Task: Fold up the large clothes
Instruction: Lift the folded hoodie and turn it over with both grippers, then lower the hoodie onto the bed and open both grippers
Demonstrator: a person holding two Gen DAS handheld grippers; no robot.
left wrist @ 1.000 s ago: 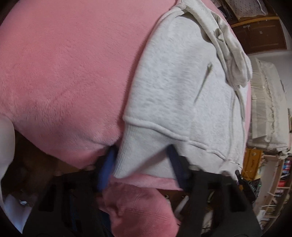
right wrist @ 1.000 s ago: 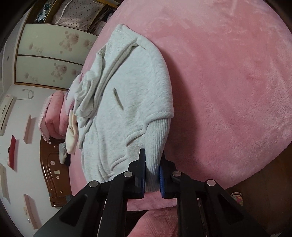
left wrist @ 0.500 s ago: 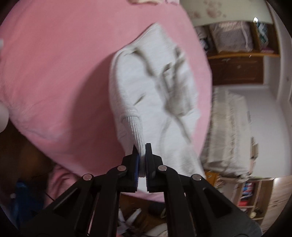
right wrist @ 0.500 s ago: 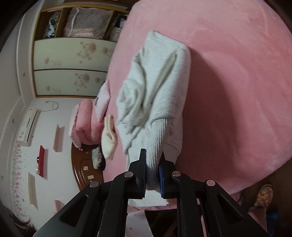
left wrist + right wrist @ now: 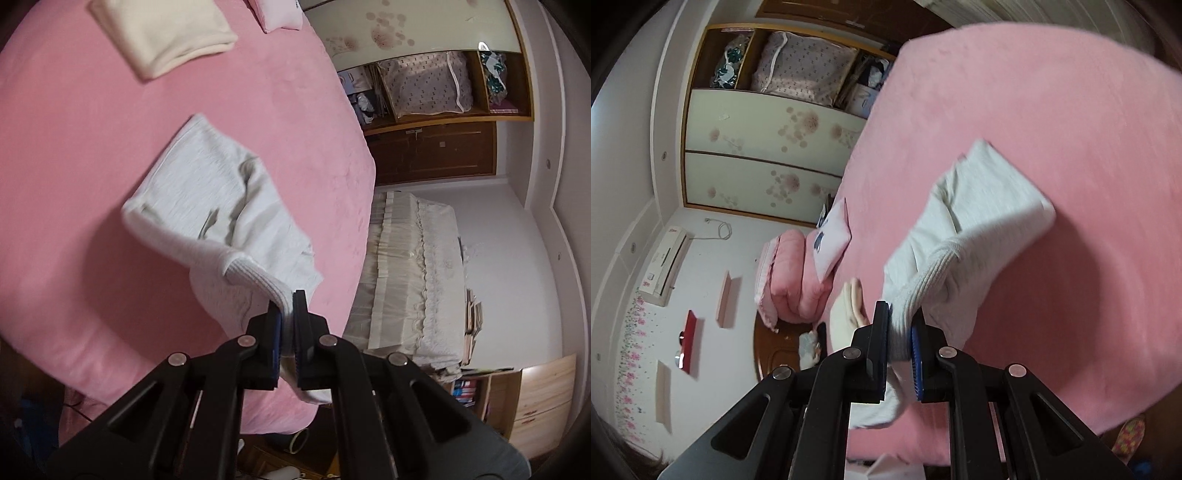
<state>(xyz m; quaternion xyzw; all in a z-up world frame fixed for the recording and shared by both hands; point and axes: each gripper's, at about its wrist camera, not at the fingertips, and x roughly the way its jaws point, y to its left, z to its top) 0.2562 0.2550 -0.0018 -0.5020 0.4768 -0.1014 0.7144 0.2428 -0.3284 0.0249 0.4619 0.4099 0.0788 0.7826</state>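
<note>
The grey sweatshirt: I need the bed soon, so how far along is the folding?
Partly done: the grey sweatshirt looks already doubled lengthwise. In hand: left claw and right claw each pinch its ribbed hem, lifted off the pink bed. Left: lay the hem over and flatten.

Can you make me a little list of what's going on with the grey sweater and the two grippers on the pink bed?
surface: pink bed
garment: grey sweater, partly lifted, far end on the bed
left gripper: shut on the ribbed hem of the sweater
right gripper: shut on the ribbed hem too
also on bed: folded cream cloth, pale pillow
background: wardrobe with flower doors, storage bag with dots
fold done: not yet
</note>
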